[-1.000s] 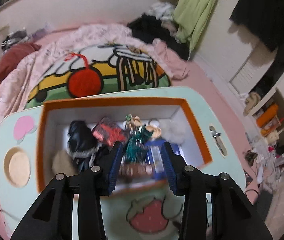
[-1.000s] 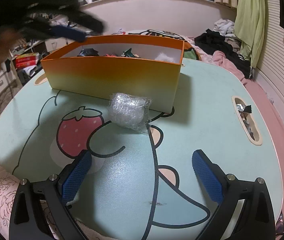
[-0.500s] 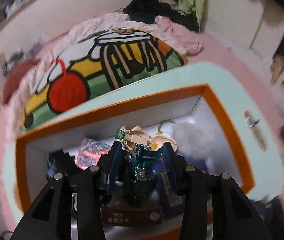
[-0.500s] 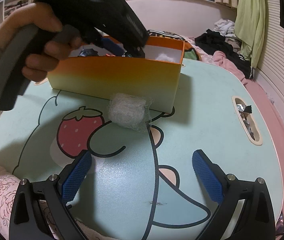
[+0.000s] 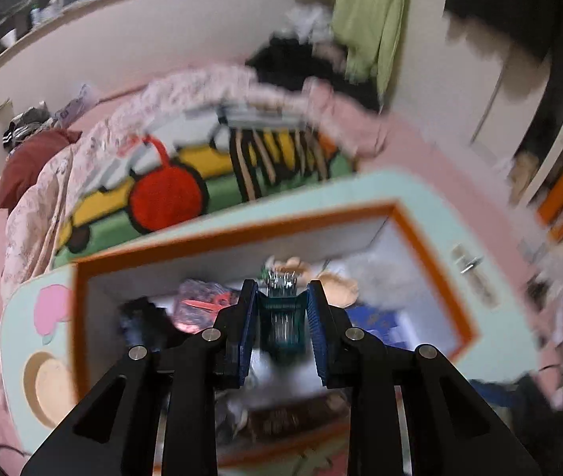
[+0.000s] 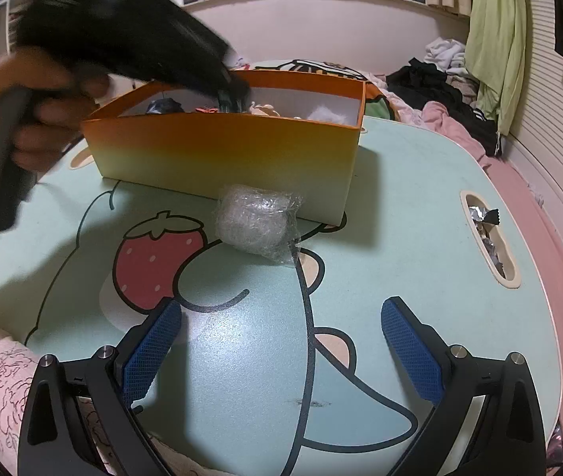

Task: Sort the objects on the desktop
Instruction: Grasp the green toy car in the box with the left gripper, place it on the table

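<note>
My left gripper (image 5: 282, 299) is shut on a dark green toy figure (image 5: 281, 319) and holds it over the inside of the orange box (image 5: 432, 246). From the right wrist view the left gripper (image 6: 233, 91) reaches into the box (image 6: 221, 158) from the left. The box holds a black item (image 5: 142, 321), a red wrapped item (image 5: 198, 309), a blue packet (image 5: 372, 323) and white fluff (image 5: 384, 281). A clear plastic-wrapped ball (image 6: 257, 218) lies on the table in front of the box. My right gripper (image 6: 281, 341) is open and empty above the table's near part.
The mint table (image 6: 420, 218) has a strawberry print (image 6: 158, 254) and a side slot with foil wrappers (image 6: 487, 234). A round cup hole (image 5: 49, 382) is at its left end. A bed with pink bedding and clothes (image 5: 170, 127) lies beyond the table.
My left gripper closed on the green toy figure inside the box and has lifted it a little. The view is blurred from motion. The right gripper has not moved.
</note>
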Demonstrator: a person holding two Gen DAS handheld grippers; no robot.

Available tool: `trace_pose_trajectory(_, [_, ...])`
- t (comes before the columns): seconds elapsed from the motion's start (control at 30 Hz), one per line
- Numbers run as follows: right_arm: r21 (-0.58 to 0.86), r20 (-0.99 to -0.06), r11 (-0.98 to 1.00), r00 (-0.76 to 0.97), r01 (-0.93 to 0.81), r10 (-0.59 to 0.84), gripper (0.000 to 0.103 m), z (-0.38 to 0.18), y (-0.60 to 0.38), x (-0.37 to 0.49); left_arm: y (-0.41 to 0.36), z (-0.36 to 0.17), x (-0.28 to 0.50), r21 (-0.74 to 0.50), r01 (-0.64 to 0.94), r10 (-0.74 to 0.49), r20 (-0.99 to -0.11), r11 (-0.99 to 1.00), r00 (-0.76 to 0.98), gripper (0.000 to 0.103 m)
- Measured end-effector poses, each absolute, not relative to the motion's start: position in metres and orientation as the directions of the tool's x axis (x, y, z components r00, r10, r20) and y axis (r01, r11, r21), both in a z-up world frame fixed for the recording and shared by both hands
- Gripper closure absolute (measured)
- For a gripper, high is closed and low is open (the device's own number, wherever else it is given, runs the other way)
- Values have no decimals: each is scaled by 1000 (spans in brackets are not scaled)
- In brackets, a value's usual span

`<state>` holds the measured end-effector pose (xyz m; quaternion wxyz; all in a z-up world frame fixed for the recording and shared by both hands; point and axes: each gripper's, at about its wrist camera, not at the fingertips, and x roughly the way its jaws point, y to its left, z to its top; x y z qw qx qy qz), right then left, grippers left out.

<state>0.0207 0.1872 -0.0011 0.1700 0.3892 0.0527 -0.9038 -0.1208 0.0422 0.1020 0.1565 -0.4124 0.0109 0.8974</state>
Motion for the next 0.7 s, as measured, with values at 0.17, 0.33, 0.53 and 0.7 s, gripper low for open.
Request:
trace_pose_trajectory(0.17, [37,-721,-937,-640,348,-266,2,-1,187,21,8,166,-59,-186,-305,355,-576,-934,-736,77])
trace_pose_trajectory(0.33, [37,-721,-937,-640,348,-266,2,-2,187,22,-10,183,-7,-177,-325,369,-514,-929,-774,77])
trace_pose_trajectory(0.53, [37,-720,-937,-640,348,-266,2,-2,188,22,-14,99,-8,-246,-273,367,-668,-930,-647,77])
trace_pose_trajectory(0.7, [37,-720,-937,-640,348,-267,2,-2,187,21,3,59,-26,-258,-225,342,-694,-940,-633,72])
